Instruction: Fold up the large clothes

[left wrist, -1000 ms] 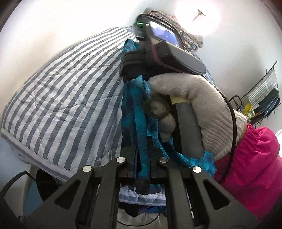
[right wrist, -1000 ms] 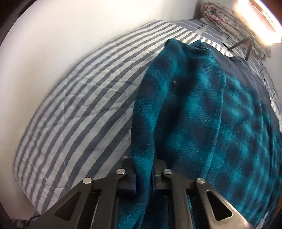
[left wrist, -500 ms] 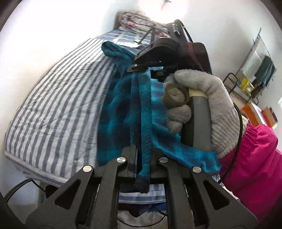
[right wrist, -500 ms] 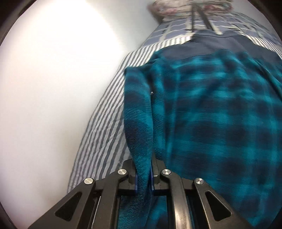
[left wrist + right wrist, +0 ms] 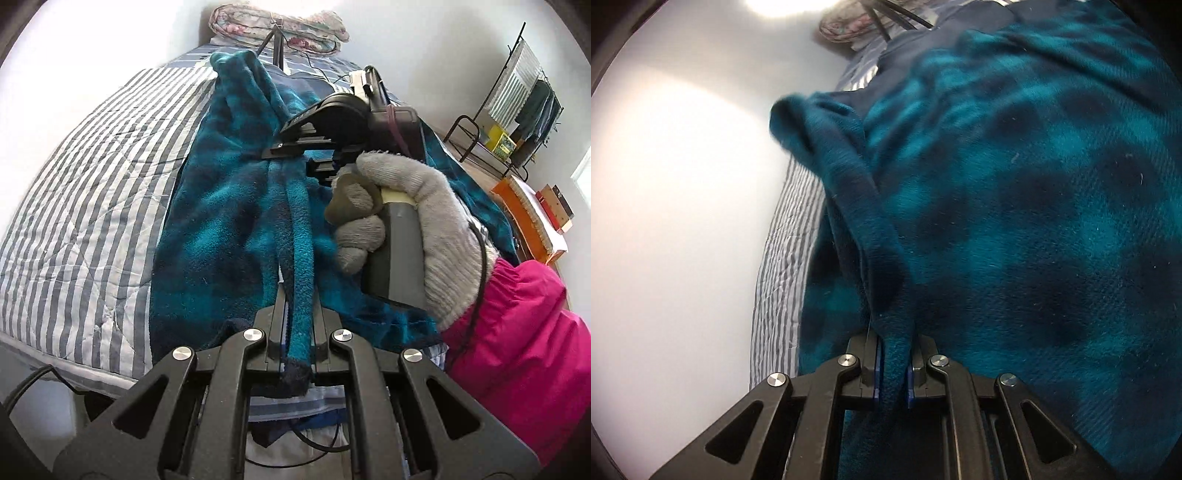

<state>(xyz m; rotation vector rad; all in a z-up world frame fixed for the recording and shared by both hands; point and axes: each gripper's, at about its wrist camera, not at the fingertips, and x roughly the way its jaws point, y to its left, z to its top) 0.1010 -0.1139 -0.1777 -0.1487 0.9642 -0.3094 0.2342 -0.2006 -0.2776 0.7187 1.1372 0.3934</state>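
Far left, left wrist view: grey-and-white striped quilted bedspread (image 5: 85, 206), spread flat, near edge hanging over the mattress side. Centre: teal-and-navy checked fleece garment (image 5: 221, 236), lying lengthwise on the bedspread, one end raised in a bunched peak toward the bed's far end. Bottom centre: left gripper (image 5: 298, 334), black two-finger tool, jaws clamped on a rolled edge of the fleece garment, dark hem end hanging out just below the jaws. Right of centre: right gripper (image 5: 295, 149), seen from behind, clamped on the same fleece edge farther along; the stretch of edge between the two tools taut. Handle grasped by right hand (image 5: 402, 225) in a grey knitted glove, bright pink sleeve (image 5: 517, 343) at the wrist. Top: rolled floral quilt (image 5: 280, 27) at the bed's far end. Far right: black wire rack (image 5: 513, 110) against the wall, orange box (image 5: 517, 206) just below. Right wrist view, left: plain white wall (image 5: 672, 206), a sliver of striped bedspread; centre and right: fleece garment filling the frame, a fold pinched between the blue-padded fingers (image 5: 877, 376).
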